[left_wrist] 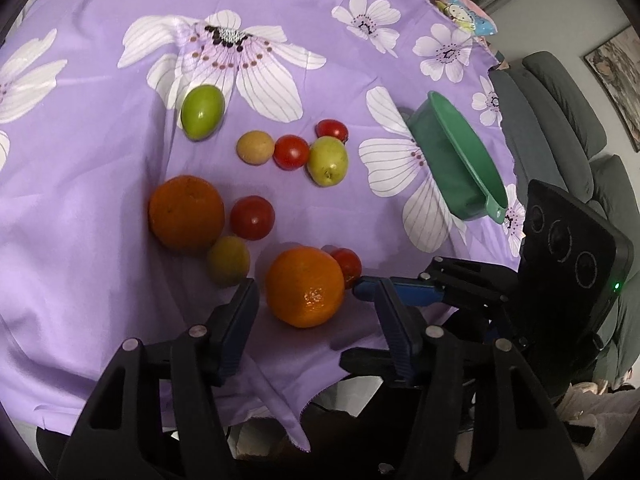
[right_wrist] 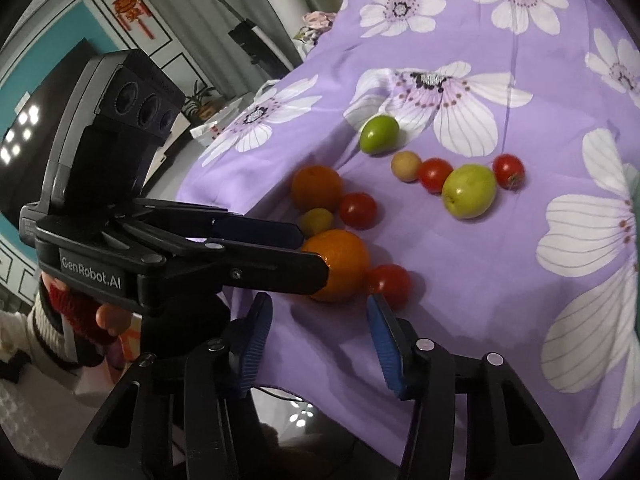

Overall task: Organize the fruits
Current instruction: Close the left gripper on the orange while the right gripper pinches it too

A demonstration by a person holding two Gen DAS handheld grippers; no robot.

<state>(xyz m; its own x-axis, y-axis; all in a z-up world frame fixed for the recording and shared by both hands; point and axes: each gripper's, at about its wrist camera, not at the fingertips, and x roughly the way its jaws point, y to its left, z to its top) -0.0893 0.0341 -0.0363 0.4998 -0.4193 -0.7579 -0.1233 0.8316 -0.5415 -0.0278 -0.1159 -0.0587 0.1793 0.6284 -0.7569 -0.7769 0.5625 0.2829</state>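
My left gripper (left_wrist: 316, 304), spread wide, straddles the near orange (left_wrist: 305, 286) by the tablecloth's (left_wrist: 80, 240) near edge; firm, round, rollable, so I'd pinch its middle. My right gripper (right_wrist: 320, 344) hangs unclenched, empty.

Purple cloth printed with big white flowers (left_wrist: 100, 208), draped over the whole work surface and hanging in folds at the near edge. Grey sofa (left_wrist: 560, 112) beyond the cloth's right side, with a framed picture (left_wrist: 620, 80) on the wall above. In the right wrist view: teal wall panel (right_wrist: 52, 56), red hanging ornament (right_wrist: 132, 12), small potted plant (right_wrist: 198, 100).
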